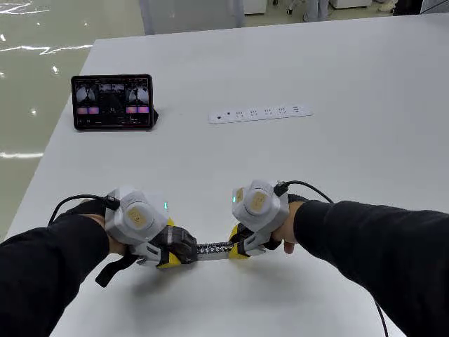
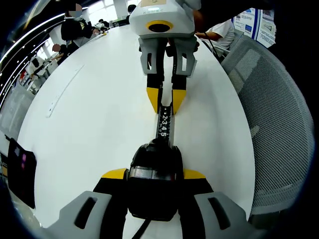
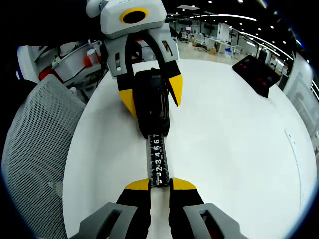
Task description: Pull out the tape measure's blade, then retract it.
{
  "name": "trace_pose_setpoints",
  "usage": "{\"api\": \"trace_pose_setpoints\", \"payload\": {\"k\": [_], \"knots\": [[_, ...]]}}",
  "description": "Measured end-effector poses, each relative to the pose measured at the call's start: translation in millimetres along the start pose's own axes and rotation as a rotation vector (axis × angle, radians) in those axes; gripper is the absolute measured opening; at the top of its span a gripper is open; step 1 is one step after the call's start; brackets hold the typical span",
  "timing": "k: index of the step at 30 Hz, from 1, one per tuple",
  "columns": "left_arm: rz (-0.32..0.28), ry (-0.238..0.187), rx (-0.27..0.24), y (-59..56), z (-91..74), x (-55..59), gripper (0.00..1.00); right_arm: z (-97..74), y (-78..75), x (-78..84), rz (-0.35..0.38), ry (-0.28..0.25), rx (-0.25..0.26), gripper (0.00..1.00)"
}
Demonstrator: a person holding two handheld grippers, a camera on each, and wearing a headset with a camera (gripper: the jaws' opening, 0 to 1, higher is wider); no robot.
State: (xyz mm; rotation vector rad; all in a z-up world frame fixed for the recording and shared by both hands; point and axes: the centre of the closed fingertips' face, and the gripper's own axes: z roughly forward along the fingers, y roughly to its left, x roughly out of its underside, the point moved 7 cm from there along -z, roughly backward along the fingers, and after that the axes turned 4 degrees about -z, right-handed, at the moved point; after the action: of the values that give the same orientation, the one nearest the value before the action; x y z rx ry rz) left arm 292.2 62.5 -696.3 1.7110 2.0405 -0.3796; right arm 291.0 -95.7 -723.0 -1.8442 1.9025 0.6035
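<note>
In the lower centre of the head view, a black, rounded plastic tape measure case [image 1: 184,242] was held on the white tabletop [image 1: 351,84] by the left gripper [image 1: 172,249]. Its yellow-tipped jaws were closed against the two sides of the tape measure case. A short length of dark blade [image 1: 214,248], printed with white numerals, was drawn out toward the right of the frame. The free end of the blade was pinched by the right gripper [image 1: 235,247], whose jaws were nearly together with just the thin strip between them. In the right gripper view, the numerals 2 to 7 were read along the exposed strip, from bottom centre up to the case. The two grippers were set near each other, tip to tip. A black tablet with a lit screen [image 1: 112,102] was propped in the upper left of the head view. A flat white power strip [image 1: 259,113] lay to its right. A grey mesh chair back [image 2: 269,114] was seen at the right of the left gripper view.
</note>
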Motion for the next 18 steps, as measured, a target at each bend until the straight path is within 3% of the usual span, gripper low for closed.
{"api": "trace_pose_setpoints", "payload": {"k": [18], "knots": [[0.0, -0.005, -0.003, 0.6, -0.2, 0.4, 0.34, -5.2, -0.5, 6.1, -0.002, 0.002, 0.012, 0.09]]}}
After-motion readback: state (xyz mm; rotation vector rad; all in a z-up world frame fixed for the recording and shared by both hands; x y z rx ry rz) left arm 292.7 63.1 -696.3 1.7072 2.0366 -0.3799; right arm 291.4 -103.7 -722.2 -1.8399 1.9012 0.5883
